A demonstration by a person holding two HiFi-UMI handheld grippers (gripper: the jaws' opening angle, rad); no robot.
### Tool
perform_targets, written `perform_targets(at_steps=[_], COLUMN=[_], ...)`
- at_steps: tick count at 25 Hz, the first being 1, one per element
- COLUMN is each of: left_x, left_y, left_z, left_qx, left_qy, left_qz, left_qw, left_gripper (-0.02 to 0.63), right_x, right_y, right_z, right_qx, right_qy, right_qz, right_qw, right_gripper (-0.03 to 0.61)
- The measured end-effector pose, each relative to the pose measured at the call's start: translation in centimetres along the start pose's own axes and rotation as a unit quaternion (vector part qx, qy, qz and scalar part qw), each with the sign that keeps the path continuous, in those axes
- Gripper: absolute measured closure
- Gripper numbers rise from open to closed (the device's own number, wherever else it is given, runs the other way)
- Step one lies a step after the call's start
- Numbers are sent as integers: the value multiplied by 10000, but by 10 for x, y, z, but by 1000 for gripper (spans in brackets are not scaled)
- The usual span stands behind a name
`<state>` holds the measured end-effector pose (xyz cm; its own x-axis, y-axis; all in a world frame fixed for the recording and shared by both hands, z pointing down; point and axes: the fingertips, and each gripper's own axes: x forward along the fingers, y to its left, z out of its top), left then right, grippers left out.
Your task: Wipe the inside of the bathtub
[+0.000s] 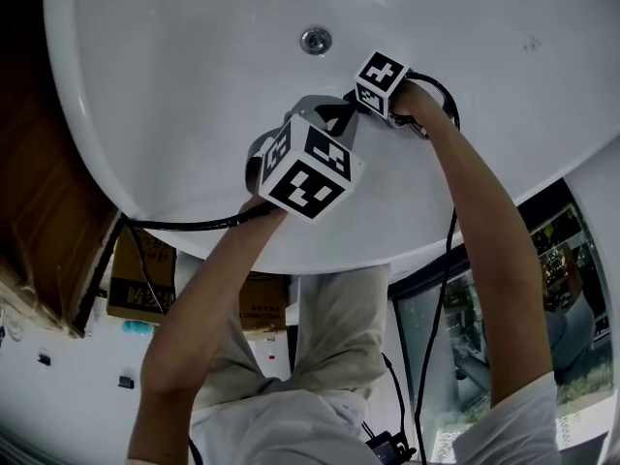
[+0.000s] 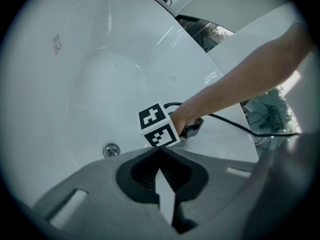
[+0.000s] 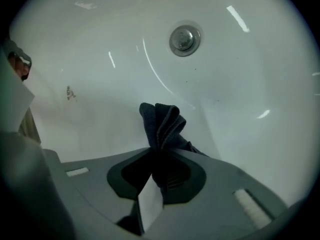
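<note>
The white bathtub fills the head view, its round metal drain at the top middle. My right gripper is down inside the tub just below the drain. In the right gripper view it is shut on a folded dark blue cloth that sticks out past the jaws, close to the tub floor with the drain ahead. My left gripper hangs just behind and left of it. Its jaws are shut with nothing between them and point at the right gripper's marker cube.
A small dark mark shows on the tub wall. Black cables trail over the near rim. Behind the rim are cardboard boxes, a wooden panel at left and a glass window at right.
</note>
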<state>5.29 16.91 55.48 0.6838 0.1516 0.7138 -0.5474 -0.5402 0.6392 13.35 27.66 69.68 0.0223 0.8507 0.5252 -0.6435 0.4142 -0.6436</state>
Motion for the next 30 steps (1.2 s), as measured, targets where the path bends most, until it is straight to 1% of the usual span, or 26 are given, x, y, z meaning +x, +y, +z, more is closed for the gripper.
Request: perform_targets(at_steps=[3,6,9,12,14,17,19,22,24,27,30], left_x=[-9,-17,-27,-40,-51,-72,-87,-113,-132,-158,-183], left_y=[-6,-15,-22,-32,-39,-51,-64,-86,-100,-123,-151], left_z=[5,8,14,20,23,29,34,39,38,45,53], left_qx=[128,257,309,437,521,619,714,859,899,1047,1177], left_qy=[12,53,48,43,28,11,11,-30,-22,-58,-138], left_qz=[15,37,104,132,170,242,264,291,289,284,272], left_qw=[9999,9996,9995,9989,9985,9978,9971,9959,9955,9941,9926], left_gripper=[612,612,612,614,612,612,612,614,614,614,612], right_x=[-8,-22,-41,-67,-89,-127,-150,-178,-194,-226,-254], right_y=[25,40,47,54,62,76,85,102,121,146,173], right_z=[1,13,20,24,25,20,8,-11,-22,-36,-52], right_qx=[-38,16,212,328,382,636,842,993,1016,1047,1010], right_qy=[-245,-864,-1548,-2171,-2656,-3440,-3820,-4166,-4402,-4792,-5074], right_qz=[300,302,275,208,114,94,80,-50,-87,-181,-268], right_qw=[9992,9958,9873,9754,9633,9368,9203,9036,8921,8712,8553], right_gripper=[525,525,525,525,525,525,525,525,525,525,525])
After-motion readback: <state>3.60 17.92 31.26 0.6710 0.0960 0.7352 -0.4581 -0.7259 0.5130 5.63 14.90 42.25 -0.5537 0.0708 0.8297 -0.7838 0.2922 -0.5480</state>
